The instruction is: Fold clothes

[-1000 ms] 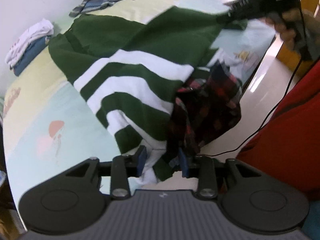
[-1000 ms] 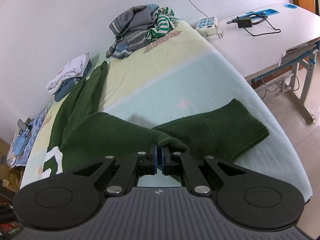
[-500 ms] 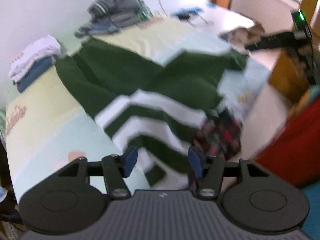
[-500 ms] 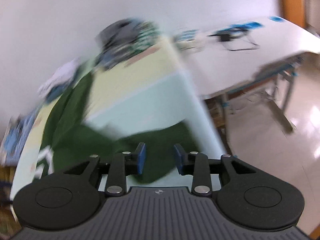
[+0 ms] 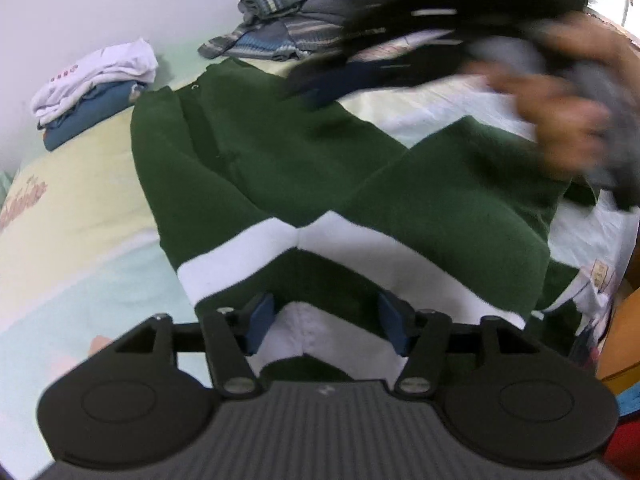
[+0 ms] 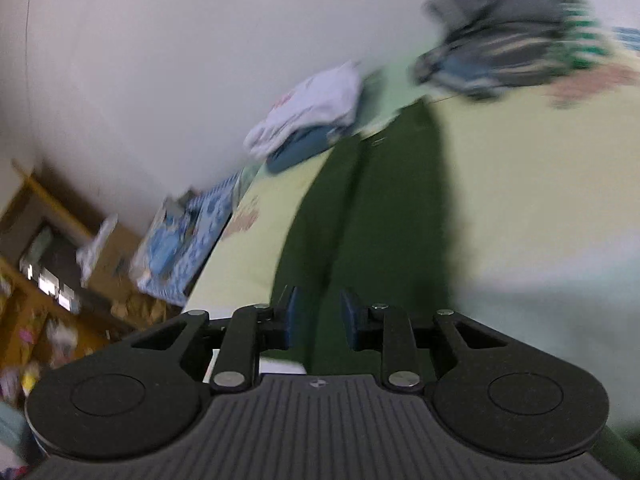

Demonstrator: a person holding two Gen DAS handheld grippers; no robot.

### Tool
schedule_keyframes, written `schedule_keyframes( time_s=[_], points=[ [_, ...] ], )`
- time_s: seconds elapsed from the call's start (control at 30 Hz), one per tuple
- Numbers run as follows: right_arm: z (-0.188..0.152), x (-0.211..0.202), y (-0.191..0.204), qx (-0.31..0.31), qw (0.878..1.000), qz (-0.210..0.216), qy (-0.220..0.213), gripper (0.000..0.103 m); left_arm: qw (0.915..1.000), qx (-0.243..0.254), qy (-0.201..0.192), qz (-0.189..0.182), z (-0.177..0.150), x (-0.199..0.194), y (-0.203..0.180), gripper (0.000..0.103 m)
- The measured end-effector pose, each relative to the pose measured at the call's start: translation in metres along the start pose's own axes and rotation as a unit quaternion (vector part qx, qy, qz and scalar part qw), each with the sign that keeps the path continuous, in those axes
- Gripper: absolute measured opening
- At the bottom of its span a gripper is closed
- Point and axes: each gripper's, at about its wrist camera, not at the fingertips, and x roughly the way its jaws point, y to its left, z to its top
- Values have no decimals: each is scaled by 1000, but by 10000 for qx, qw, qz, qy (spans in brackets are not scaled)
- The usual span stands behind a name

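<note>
A dark green sweater with white stripes (image 5: 320, 184) lies spread on the bed, one sleeve folded across its body. My left gripper (image 5: 328, 322) is open and empty just above the striped lower part. In the left wrist view my right gripper, blurred, crosses above the sweater's upper part with the hand (image 5: 560, 116) that holds it. In the right wrist view my right gripper (image 6: 318, 320) is open and empty over the green sweater (image 6: 372, 216), which runs away toward the wall.
A folded white and blue stack (image 5: 92, 92) sits near the wall, also in the right wrist view (image 6: 308, 120). A heap of grey striped clothes (image 5: 280, 20) lies farther along the wall. The bed's edge (image 5: 592, 280) falls off at right. Shelves (image 6: 44, 264) stand beyond the bed.
Both grippers have opened and let go of the sweater. The right gripper swung left over the sweater toward the wall. The left moved in over the striped part.
</note>
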Motion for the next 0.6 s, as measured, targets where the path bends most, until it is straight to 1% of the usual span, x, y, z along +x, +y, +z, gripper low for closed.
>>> schedule_keyframes(
  time_s=[0.03, 0.1, 0.2, 0.27, 0.3, 0.37, 0.47, 0.5, 0.53, 0.57, 0.6],
  points=[
    [6, 21, 7, -147, 9998, -47, 88, 27, 10000, -31, -33, -19, -2, 0, 1, 62],
    [15, 56, 15, -370, 9987, -280, 205, 27, 9998, -187, -87, -86, -4, -2, 6, 63],
    [30, 93, 16, -481, 9977, -456, 171, 28, 9998, -97, -187, -41, -7, -3, 4, 66],
    [40, 109, 14, -490, 9970, -599, 87, 30, 9996, -146, -238, -97, -9, -3, 5, 68],
    [45, 116, 11, -446, 9967, -675, 37, 31, 9995, -110, -252, -150, -10, -3, 5, 69],
    [55, 130, 5, -358, 9959, -828, -63, 31, 9993, 44, -251, -259, -12, -4, 6, 74],
    [61, 144, -4, -143, 9968, -779, -125, 30, 9986, 234, -253, -393, -12, -3, 5, 77],
    [62, 146, -3, -167, 9965, -803, -131, 19, 9983, 286, -253, -434, -12, -3, 5, 77],
    [63, 148, -2, -228, 9961, -844, -102, 10, 9980, 317, -252, -477, -12, -3, 5, 77],
    [64, 149, -1, -236, 9960, -853, -99, 5, 9978, 288, -243, -539, -12, -3, 5, 77],
    [67, 146, -2, -198, 9962, -825, -184, 5, 9975, 231, -222, -629, -11, -4, 7, 77]
  ],
)
